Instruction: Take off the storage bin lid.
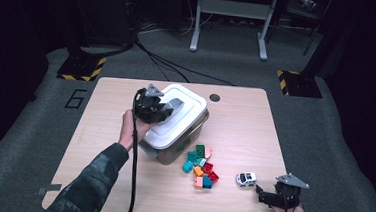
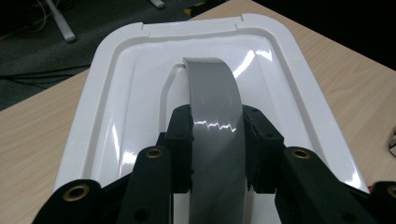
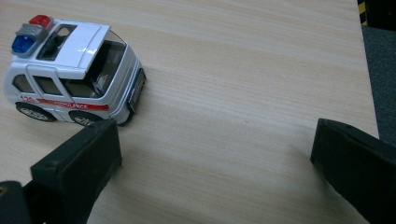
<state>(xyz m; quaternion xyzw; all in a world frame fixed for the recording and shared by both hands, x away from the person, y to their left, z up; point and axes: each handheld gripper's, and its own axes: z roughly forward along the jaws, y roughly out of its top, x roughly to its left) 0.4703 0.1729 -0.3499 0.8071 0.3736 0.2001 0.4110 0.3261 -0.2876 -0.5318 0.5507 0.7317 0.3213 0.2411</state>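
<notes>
1. Your left gripper [image 1: 161,109] sits at centre-left of the high view, over the white lid [image 1: 186,106] of the storage box [image 1: 172,152].
2. In the left gripper view, your left gripper [image 2: 217,149] is clamped on the grey handle [image 2: 215,102], which arches up the middle of the frame from the lid [image 2: 116,107]; a black pad presses on each side of the strap.
3. The lid looks tilted on the box in the high view, its lower-left edge overhanging the box wall.
4. Your right gripper [image 1: 270,194] rests at the lower right of the high view, near the surface [image 1: 245,125] edge.
5. In the right gripper view its jaws stand wide apart with bare surface [image 3: 243,93] between them.
6. The toy ambulance [image 3: 74,74] stands at the upper left of that view, just beyond the left jaw; you cannot tell whether they touch.
7. A heap of coloured bricks [image 1: 201,166] lies just below and right of the box, with the toy ambulance [image 1: 246,178] to its right.
</notes>
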